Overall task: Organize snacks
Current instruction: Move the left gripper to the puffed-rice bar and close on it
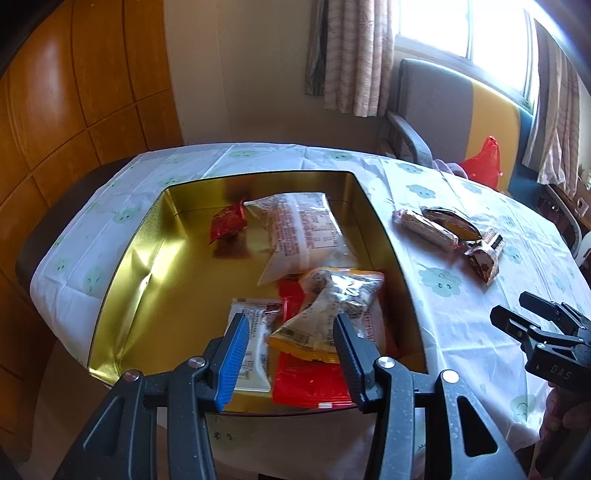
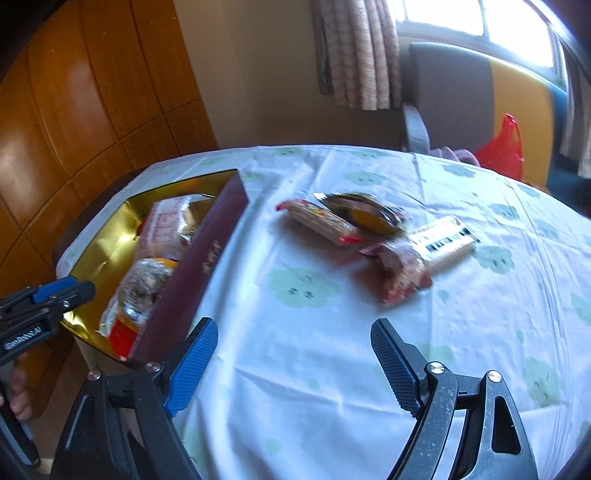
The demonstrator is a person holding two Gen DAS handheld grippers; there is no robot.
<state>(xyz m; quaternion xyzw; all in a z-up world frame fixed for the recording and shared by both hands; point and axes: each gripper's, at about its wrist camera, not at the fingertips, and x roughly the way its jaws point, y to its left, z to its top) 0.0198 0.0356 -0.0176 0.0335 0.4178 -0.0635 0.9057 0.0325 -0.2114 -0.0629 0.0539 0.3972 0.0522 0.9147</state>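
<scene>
A gold-lined tin box (image 1: 122, 280) sits on the left of the table, with a maroon outer wall (image 2: 207, 266). Several snacks lie inside: a big clear bag (image 1: 303, 232), a small red packet (image 1: 227, 221), a granola bag (image 1: 332, 306), a white packet (image 1: 255, 350) and a flat red packet (image 1: 310, 384). My left gripper (image 1: 291, 336) hovers open over the box's near end, holding nothing. It also shows as the left gripper (image 2: 70, 291) in the right wrist view. My right gripper (image 2: 291, 350) stands wide open over the bare cloth. Beyond it lie a striped bar (image 2: 321, 221), a dark-yellow packet (image 2: 369, 214), a barcode packet (image 2: 443, 236) and a red-brown packet (image 2: 402, 273).
A white cloth with green cloud prints (image 2: 306, 288) covers the table. A grey chair (image 1: 432, 99) and a red plastic bag (image 1: 484, 162) stand behind the far right edge. Wooden cabinets (image 1: 74, 92) fill the left. The curtained window (image 1: 480, 26) is bright.
</scene>
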